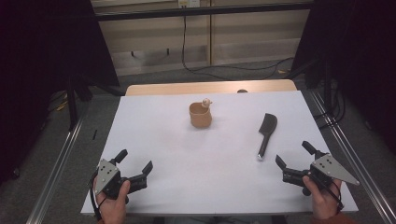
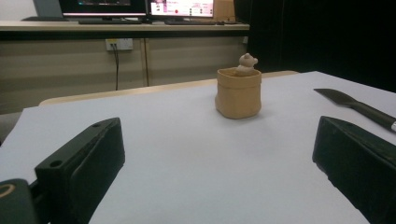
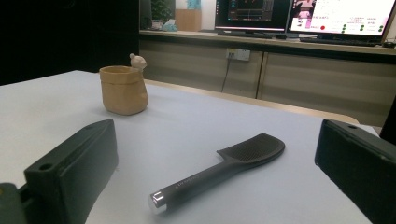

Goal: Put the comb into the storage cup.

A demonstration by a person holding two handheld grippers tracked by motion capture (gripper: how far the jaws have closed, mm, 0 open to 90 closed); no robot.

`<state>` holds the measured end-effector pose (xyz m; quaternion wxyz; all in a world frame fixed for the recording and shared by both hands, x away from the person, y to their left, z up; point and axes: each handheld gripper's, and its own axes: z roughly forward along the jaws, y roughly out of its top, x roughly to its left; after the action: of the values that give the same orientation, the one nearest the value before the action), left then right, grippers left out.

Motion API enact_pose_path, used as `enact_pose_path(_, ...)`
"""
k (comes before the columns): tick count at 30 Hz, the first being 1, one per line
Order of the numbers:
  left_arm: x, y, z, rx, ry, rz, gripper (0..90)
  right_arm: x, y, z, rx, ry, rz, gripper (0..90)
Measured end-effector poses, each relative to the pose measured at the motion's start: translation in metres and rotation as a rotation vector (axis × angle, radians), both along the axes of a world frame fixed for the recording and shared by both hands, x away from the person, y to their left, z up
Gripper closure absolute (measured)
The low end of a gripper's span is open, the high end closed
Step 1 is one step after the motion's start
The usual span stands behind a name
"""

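Comb (image 1: pixel 266 135), black w/ a silver-capped handle, is lying flat on the white desk (image 1: pixel 163 154) at the right side, handle end pointing near, toothed head pointing far. It is sitting just ahead of the right gripper (image 1: pixel 293 161), whose fingers are standing wide apart w/ nothing between them; in the right gripper view the comb (image 3: pixel 219 177) is lying between and beyond the two black fingers, not touching either. That lineup suggests the right hand (image 1: pixel 322 196) is aiming at the handle, prob. the easiest part to pinch since it is long and narrow.

Tan pouch-like cup (image 1: pixel 200 115) is standing upright towards the far middle of the desk, well apart from the comb, w/ a small bear figure (image 1: pixel 206 101) peeking over its far rim. Its open mouth is facing up, so it looks like a likely drop-in spot for the comb, though that's a guess.

Left gripper (image 1: pixel 136 165) is resting near the left front edge, fingers also apart and empty, pointing towards the cup (image 2: pixel 238 92) — likely parked there, ready to steady the cup if needed. Left hand (image 1: pixel 112 200) is gripping it from below.
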<state>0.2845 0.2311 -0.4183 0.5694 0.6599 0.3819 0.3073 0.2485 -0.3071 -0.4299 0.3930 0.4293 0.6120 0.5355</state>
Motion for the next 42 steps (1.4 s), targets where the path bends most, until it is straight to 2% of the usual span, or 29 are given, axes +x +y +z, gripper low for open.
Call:
enact_pose_path(9, 0.001, -0.002, 0.0, -0.011, 0.01, 0.003, 2.4, 0.0, -0.001, 0.0, 0.006, 0.0, 0.023, 0.0)
enact_pose_path(16, 0.003, -0.005, -0.001, 0.005, 0.012, -0.006, 2.4, -0.003, -0.003, 0.001, 0.026, -0.014, 0.045, 0.0)
enact_pose_path(22, 0.004, -0.006, -0.001, 0.001, 0.009, -0.002, 2.4, 0.0, -0.001, 0.001, 0.03, 0.0, 0.061, 0.0)
enact_pose_path(29, 0.003, -0.005, -0.002, 0.007, 0.015, -0.008, 2.4, 0.014, 0.009, 0.002, 0.025, 0.005, 0.086, 0.0)
enact_pose_path(32, 0.001, -0.005, -0.001, -0.007, 0.012, -0.016, 2.4, 0.017, 0.011, 0.002, 0.067, 0.02, 0.125, 0.0)
enact_pose_path(34, 0.001, -0.005, -0.001, -0.003, 0.011, -0.021, 2.4, 0.019, 0.013, 0.003, 0.05, 0.016, 0.139, 0.0)
enact_pose_path(42, 0.002, -0.005, 0.0, 0.001, 0.012, -0.011, 2.8, 0.033, 0.026, 0.009, 0.05, -0.009, 0.188, 0.0)
